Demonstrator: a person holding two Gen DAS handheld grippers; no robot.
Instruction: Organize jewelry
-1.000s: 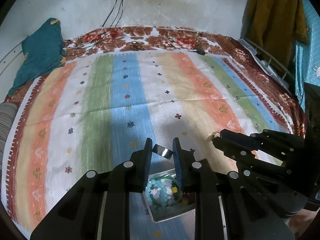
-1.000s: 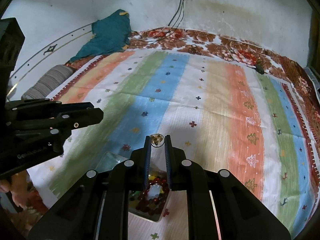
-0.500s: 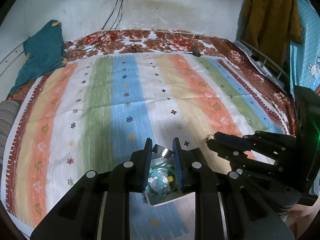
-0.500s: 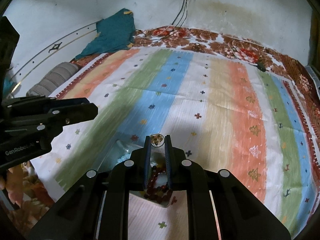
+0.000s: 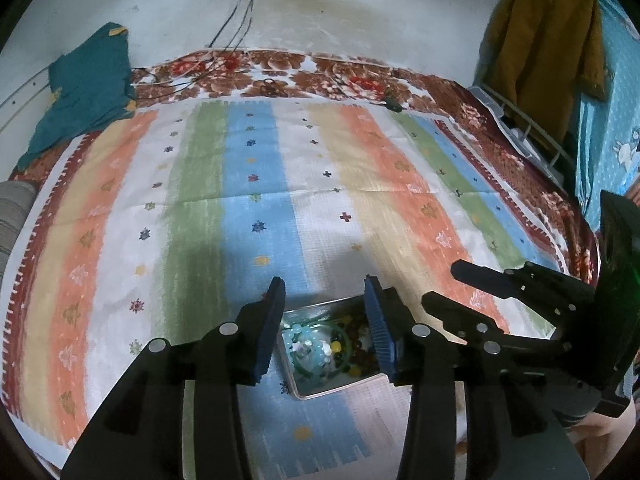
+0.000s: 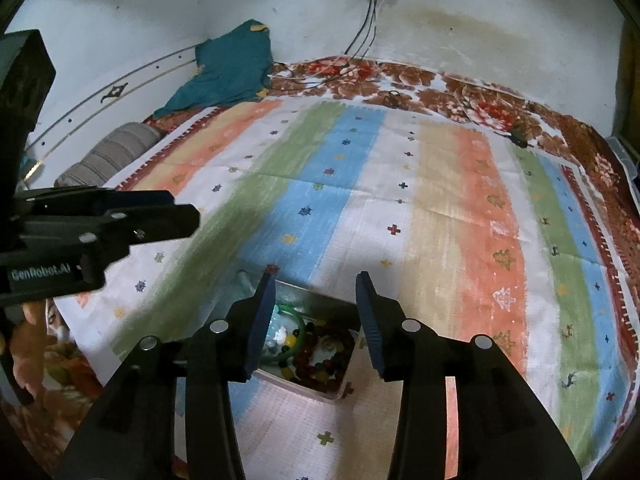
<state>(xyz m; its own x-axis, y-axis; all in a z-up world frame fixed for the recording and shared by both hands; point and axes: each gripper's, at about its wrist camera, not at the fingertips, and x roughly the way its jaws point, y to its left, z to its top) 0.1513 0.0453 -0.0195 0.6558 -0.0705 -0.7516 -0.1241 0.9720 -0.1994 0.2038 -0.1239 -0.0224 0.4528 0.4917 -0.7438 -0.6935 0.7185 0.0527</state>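
A small clear box [image 5: 339, 389] of jewelry lies on the striped bedspread just below both grippers. It holds pale blue beads [image 5: 310, 351], a green bangle [image 6: 299, 336] and dark red beads [image 6: 320, 361]. My left gripper [image 5: 324, 280] hovers over the box; its jaws are opening with nothing between the blue pads. My right gripper [image 6: 315, 276] hangs over the same box [image 6: 332, 394], its jaws likewise opening and bare. In the left wrist view the right gripper [image 5: 440, 284] reaches in from the right. The left gripper [image 6: 186, 210] enters the right wrist view from the left.
The striped bedspread [image 5: 248, 184] covers a wide bed. A teal cloth [image 5: 86, 88] and a striped pillow [image 6: 108, 156] lie at its far left. Cables [image 5: 240, 20] hang from a wall socket. A mustard garment [image 5: 540, 40] hangs at the right.
Both pairs of jaws have gone from shut to apart. The small silver piece in the left tips and the gold piece in the right tips are no longer between them.
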